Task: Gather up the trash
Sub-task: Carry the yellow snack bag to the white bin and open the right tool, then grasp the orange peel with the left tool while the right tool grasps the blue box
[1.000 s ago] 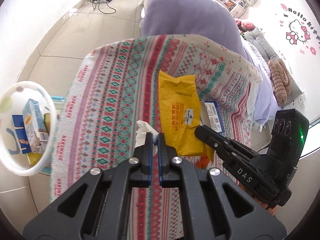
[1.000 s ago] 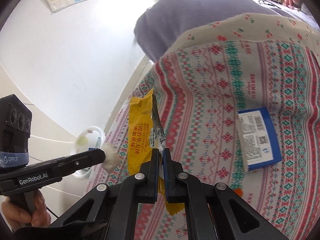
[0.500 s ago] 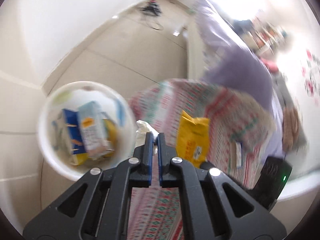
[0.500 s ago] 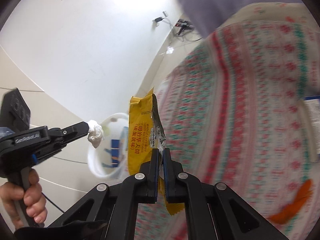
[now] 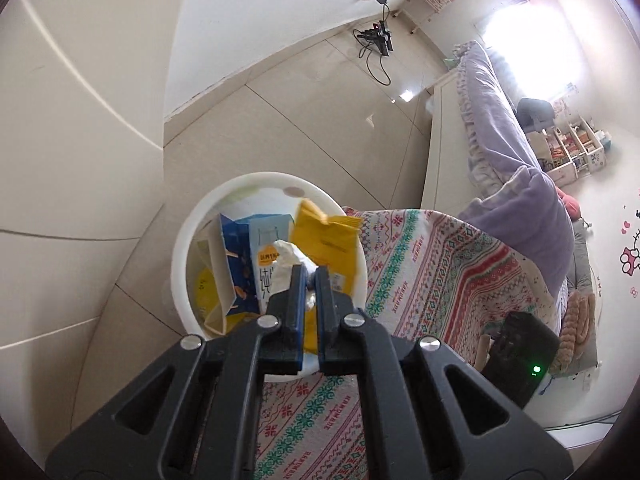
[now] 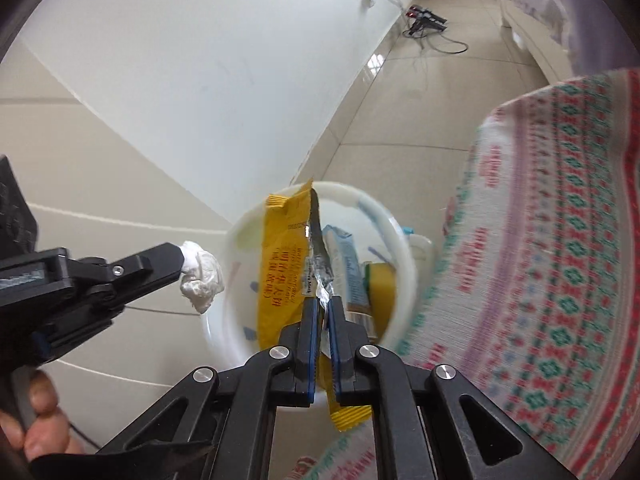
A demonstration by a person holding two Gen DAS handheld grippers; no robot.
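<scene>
Holding the wrapper [image 6: 280,268] over the bin [image 6: 408,280] as your right tongs [image 6: 325,320] are opening on it, you are keeping the left tongs [image 5: 308,292] clenched on the tissue [image 5: 288,260] above the bin, so be centering both before releasing.

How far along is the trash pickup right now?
Done: cartons and wrappers already lie in the white bin. In hand: the left tongs pinch a crumpled tissue; the right tongs, jaws opening, hold the yellow wrapper above it. Left: dropping both.
</scene>
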